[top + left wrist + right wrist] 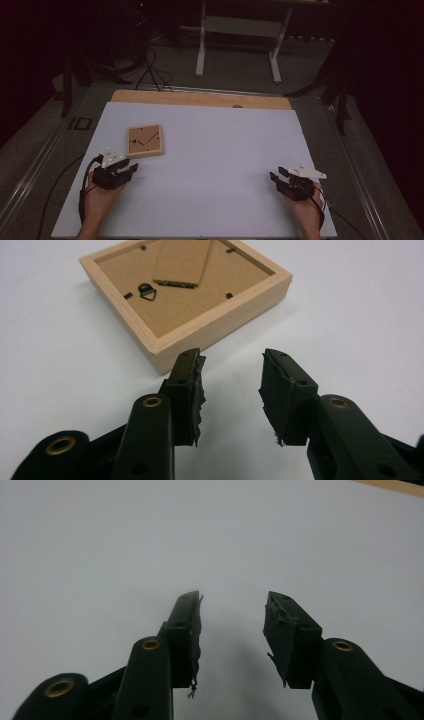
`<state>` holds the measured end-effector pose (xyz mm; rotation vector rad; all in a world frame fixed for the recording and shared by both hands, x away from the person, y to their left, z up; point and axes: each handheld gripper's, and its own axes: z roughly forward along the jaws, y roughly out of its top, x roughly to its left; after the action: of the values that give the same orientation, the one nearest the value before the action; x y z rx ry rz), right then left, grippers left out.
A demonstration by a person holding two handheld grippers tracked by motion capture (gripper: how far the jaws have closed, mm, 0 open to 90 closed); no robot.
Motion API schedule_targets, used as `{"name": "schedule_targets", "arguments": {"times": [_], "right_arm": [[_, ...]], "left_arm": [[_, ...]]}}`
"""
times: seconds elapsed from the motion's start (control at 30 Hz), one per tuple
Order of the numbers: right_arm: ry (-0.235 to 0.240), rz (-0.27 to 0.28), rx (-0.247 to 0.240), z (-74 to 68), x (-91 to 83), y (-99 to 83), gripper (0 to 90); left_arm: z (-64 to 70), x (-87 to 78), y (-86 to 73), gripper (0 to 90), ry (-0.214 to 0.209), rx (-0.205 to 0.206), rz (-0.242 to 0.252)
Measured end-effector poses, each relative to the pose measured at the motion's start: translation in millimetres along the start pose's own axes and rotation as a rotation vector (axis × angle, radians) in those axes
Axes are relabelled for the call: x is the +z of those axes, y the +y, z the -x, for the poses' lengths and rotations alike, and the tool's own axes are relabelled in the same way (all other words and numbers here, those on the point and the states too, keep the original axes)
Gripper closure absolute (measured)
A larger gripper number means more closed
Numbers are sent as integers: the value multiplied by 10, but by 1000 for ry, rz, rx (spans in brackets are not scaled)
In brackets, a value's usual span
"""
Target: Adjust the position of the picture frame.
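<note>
I have a small wooden picture frame [144,141] lying face down on the white table [215,150], in its left half and toward the far side. It is square, so I see no long axis; its edges sit turned a little off the table's edges, and in my left gripper view one corner [161,360] points toward me. Pale wood rim, brown backing board, a small metal hanging ring [147,291] and a folded brown stand [181,262] on the back.

My left gripper [129,167] sits just in front of the frame, near it but not touching, jaws spread apart with nothing between them. My right gripper [278,174] is well apart from it, over bare table near the right edge, jaws likewise spread and empty.
</note>
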<state>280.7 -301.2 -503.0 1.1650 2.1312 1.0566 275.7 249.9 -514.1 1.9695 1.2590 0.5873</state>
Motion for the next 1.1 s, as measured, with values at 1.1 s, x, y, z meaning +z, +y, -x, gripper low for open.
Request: {"name": "schedule_targets", "arguments": {"times": [1.1], "right_arm": [[7,-8,-21,-72,31,-2,536]], "left_arm": [[117,2,352,896,-60,45,24]]}}
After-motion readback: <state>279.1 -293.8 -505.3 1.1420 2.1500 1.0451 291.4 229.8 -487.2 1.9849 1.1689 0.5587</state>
